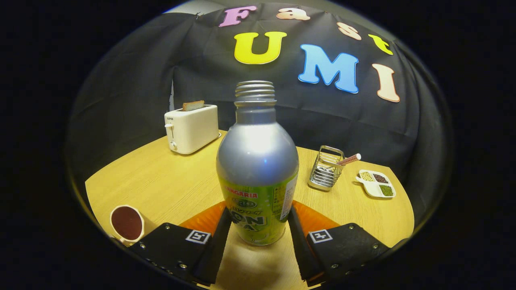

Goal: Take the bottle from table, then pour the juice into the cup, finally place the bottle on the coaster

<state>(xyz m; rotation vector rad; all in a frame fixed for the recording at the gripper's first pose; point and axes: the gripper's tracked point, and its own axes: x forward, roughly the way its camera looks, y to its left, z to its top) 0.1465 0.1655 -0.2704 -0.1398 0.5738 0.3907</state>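
The bottle [257, 169], uncapped, stands upright between the jaws of the gripper [258, 229], which press its lower label from both sides, just over the orange coaster [312, 217] on the counter [169, 181]. The cup [127, 223] sits near the left finger. With the grip so low on a smooth, top-heavy body, tilting risks slipping or spilling.

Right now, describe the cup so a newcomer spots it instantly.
Start at the wooden table, then the bottle between the gripper fingers. The cup sits beside the left finger: pale, round, dark red inside, unlike the white toaster farther back.
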